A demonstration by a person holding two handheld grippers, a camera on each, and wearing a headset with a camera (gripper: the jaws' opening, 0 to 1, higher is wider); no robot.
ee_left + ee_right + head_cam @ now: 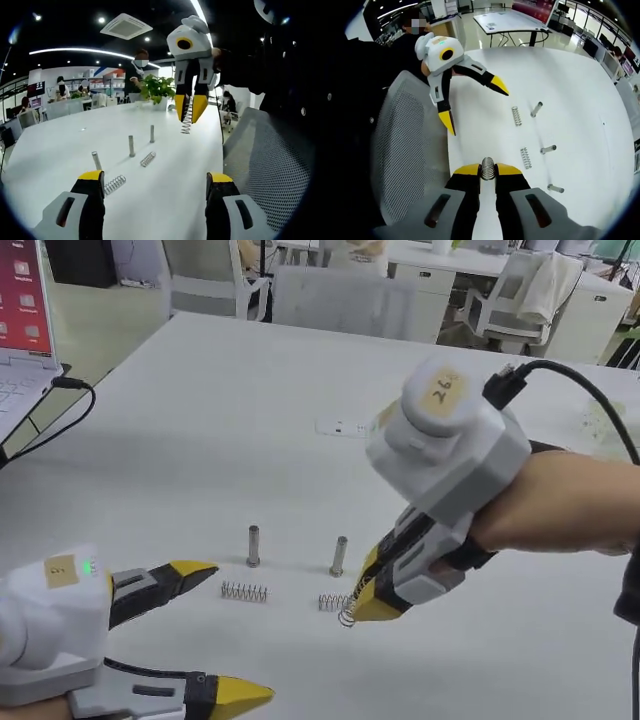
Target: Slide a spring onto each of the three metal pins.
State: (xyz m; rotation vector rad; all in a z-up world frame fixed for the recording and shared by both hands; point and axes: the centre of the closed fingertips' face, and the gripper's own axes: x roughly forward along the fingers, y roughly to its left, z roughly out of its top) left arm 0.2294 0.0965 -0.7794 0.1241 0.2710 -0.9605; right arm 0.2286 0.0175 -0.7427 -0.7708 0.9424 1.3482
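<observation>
table: white flat worktop (250,420), everything sits on it. our left gripper (241,632), grey with yellow tips, hangs wide open at the near edge, nothing in it. our right gripper (365,605), same build, is clamped tight on one small steel coil spring (488,170), which hangs from the tips. we see three short upright metal pins (131,146) in a row, all bare. two loose coil springs (244,591) lie beside them.
</observation>
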